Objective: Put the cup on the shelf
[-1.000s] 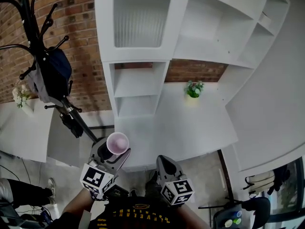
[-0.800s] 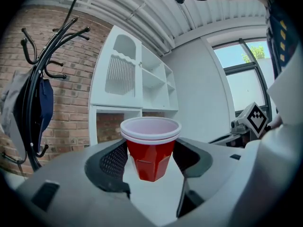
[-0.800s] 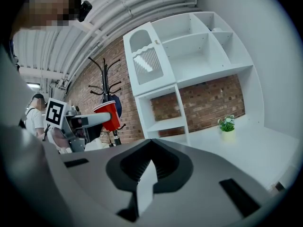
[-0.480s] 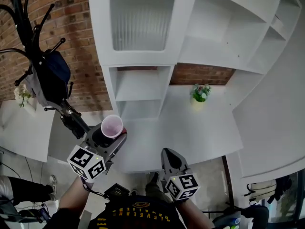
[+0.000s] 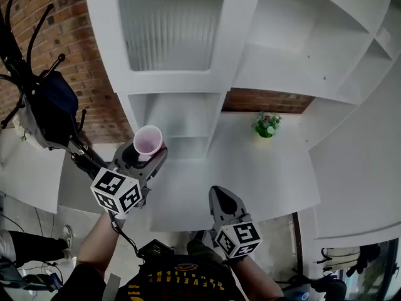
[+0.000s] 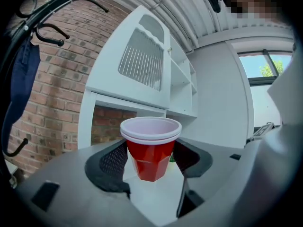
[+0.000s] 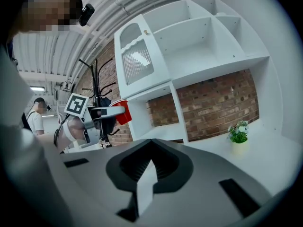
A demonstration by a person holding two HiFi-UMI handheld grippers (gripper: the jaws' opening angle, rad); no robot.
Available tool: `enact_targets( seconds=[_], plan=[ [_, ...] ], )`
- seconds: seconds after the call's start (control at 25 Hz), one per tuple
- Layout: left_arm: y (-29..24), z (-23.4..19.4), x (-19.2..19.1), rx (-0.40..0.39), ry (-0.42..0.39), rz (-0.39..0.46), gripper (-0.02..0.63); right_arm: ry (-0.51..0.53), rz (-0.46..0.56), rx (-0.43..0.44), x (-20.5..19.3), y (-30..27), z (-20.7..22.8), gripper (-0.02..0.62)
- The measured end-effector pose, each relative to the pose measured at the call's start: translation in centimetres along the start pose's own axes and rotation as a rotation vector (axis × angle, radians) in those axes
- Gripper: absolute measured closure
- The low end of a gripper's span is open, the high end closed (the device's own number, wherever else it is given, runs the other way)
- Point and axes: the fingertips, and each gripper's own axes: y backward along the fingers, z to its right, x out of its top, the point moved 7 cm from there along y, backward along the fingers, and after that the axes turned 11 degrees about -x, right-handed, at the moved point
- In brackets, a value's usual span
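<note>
A red cup [image 5: 149, 141] with a white inside stands upright between the jaws of my left gripper [image 5: 145, 153], which is shut on it. The cup hangs in front of the lower open compartments of the white shelf unit [image 5: 176, 114], at its left side. In the left gripper view the cup [image 6: 150, 148] fills the middle, with the jaws pressed on both its sides and the shelf [image 6: 142, 96] behind. My right gripper [image 5: 220, 201] is low over the desk's front edge, shut with nothing in it. The right gripper view shows the cup [image 7: 121, 111] off to the left beside the shelf [image 7: 158, 91].
A small potted plant [image 5: 266, 125] stands on the white desk [image 5: 263, 174] below the brick wall. A black coat rack with a dark bag [image 5: 49, 108] stands left of the shelf. A person [image 7: 36, 116] stands far off at the left.
My left gripper has carried the cup up and forward toward the shelf's lower compartments. The shelf now looks closer in the head view. My right gripper has hardly moved.
</note>
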Motion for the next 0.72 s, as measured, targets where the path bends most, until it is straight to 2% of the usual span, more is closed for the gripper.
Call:
enact_targets(
  seconds=[0.36, 0.72],
  plan=[
    [-6.3, -2.3, -0.4, 0.064, -0.037, -0.022, 0.310, -0.028, -0.036, 0.024, 0.4, -3.1, 4.4, 0.603],
    [-11.6, -5.4, -3.5, 0.152, 0.012, -0.110, 0.310, -0.048, -0.070, 0.045, 0.2, -5.6, 8.3, 0.603]
  ],
)
